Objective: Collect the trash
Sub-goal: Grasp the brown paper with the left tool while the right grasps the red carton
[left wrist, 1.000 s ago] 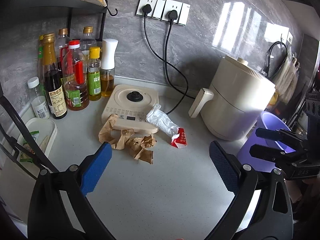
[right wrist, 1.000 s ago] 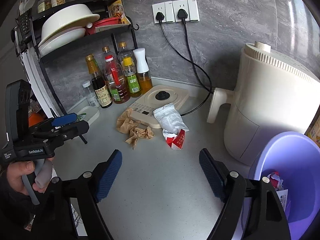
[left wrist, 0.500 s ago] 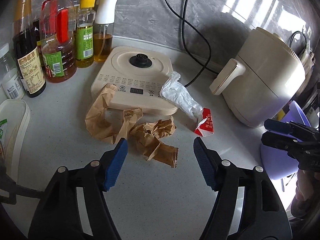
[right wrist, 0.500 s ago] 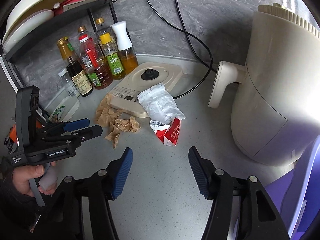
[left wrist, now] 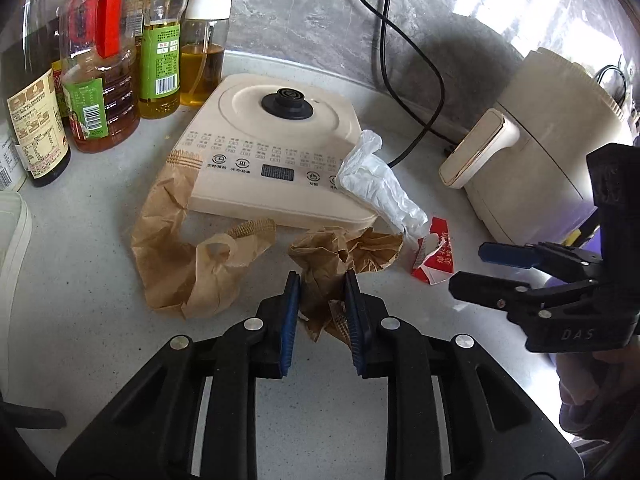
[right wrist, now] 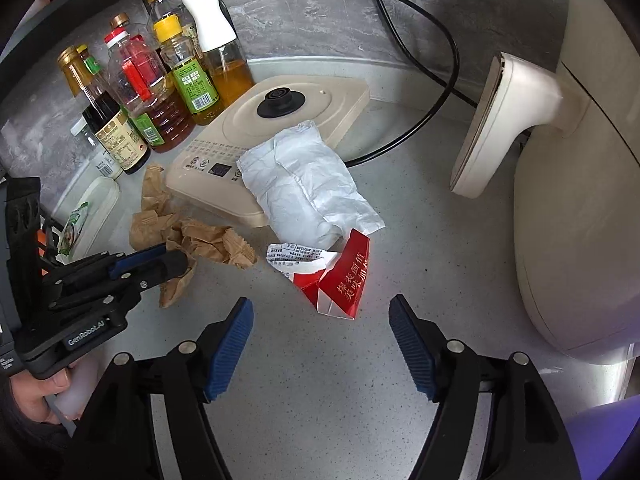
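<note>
A crumpled brown paper bag (left wrist: 328, 264) lies on the counter in front of a beige cooker base (left wrist: 280, 148). My left gripper (left wrist: 320, 300) is shut on the near end of this bag; it also shows in the right wrist view (right wrist: 152, 260). A white crumpled wrapper (right wrist: 304, 184) leans on the cooker base. A torn red carton (right wrist: 340, 276) lies just in front of my right gripper (right wrist: 320, 344), which is open and empty above the counter. The right gripper appears in the left wrist view (left wrist: 492, 272).
Several oil and sauce bottles (left wrist: 96, 64) stand at the back left. A cream air fryer (right wrist: 580, 160) stands at the right, with black cords (right wrist: 436, 40) behind. A purple bin (right wrist: 600, 440) edge shows at the lower right. A white tray (right wrist: 92, 208) sits at the left.
Both grippers moved forward and down toward the trash. My left gripper closed from wide open onto the brown paper bag. My right gripper stayed open, now nearer the red carton.
</note>
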A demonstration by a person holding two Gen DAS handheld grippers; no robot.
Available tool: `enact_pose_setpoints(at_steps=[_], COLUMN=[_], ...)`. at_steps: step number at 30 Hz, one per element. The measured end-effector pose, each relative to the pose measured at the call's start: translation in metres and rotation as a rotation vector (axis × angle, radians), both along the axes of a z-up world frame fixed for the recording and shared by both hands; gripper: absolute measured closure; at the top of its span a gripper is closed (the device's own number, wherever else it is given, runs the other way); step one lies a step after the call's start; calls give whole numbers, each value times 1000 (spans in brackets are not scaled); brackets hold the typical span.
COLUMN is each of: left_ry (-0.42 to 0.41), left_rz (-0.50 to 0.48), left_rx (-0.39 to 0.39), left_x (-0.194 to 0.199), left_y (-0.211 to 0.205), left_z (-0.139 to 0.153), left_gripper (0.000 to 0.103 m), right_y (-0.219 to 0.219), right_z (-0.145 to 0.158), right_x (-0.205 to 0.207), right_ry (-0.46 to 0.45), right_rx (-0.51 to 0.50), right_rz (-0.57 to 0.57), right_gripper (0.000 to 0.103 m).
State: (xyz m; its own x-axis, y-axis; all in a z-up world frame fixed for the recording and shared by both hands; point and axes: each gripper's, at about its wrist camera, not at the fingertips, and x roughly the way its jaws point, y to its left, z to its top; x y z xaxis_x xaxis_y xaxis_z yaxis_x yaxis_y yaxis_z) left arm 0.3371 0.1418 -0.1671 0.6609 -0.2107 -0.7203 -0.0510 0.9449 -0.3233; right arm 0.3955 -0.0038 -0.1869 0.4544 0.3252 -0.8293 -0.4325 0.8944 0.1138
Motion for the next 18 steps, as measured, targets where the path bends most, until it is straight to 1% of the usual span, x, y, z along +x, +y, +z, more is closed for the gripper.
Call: enact_pose_setpoints(at_steps=[2,5,9,10,11,12,13,14,15,18], left_ry=[-28,-56,-55,-57,-64,-72,-80,-88,-98,-130], left_rz=[7,28,56,60,63,65,69,74,79,86], left_rx=[-24,-31,-30,-21,-14,-9,-5,-1,1,3], left_x=[-6,-15,-17,-18,-19,-20,-22,-24,-27,-40], left_y=[4,9,17,18,20,22,23,24,24,21], left_z=[6,13,15,17,20,23,26,30,34,48], left_gripper=[81,81,81,81,81,81,81,81,81,81], right_y=[8,18,23,22,20,18,17,15,13,8], right_z=[-5,-14,-26,-29,-31,-29,-27,-24,-20,-5], right_x=[4,11,20,22,24,22,21,19,16,2], right_ry=[-13,-7,-14,-10,-4,-24,-29,-27,-27,-49], right_rx=[-10,-28,-51,-50,-46,-47,-41,-34,-34,-17], right_rz=[2,-7,-38,-50,-57,-63,-58,-55,-54,-45], right_gripper=[17,16,17,22,38,46,60,64,66,69])
